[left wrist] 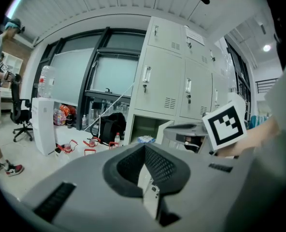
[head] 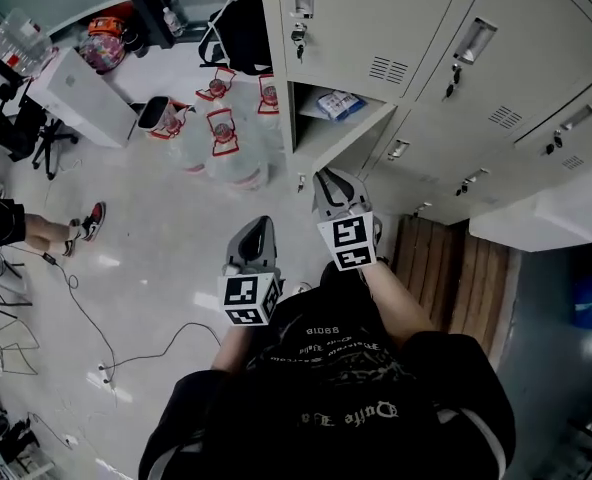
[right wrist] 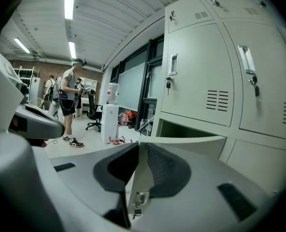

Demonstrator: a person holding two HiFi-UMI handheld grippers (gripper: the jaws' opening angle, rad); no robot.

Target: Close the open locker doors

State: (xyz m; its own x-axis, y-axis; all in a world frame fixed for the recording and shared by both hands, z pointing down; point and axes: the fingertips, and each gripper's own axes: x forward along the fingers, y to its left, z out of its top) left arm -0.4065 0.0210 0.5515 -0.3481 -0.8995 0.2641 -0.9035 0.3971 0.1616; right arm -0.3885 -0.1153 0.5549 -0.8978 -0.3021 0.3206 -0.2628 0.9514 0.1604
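One pale grey metal locker door (head: 344, 131) stands ajar in the locker bank, its broad face straight ahead of your right tool (head: 334, 178), the nearer one; your left tool (head: 261, 226) sits further back. Both tools' jaws stand slightly apart, gripping nothing.

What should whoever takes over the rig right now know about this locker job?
Left gripper: jaws slightly apart, empty, held over the floor.
Right gripper: jaws slightly apart, empty, facing the open locker door near its lock edge; contact unclear.
A blue-and-white packet lies inside that compartment.
Done: the other locker doors in view look shut.
Left: push this one door closed.
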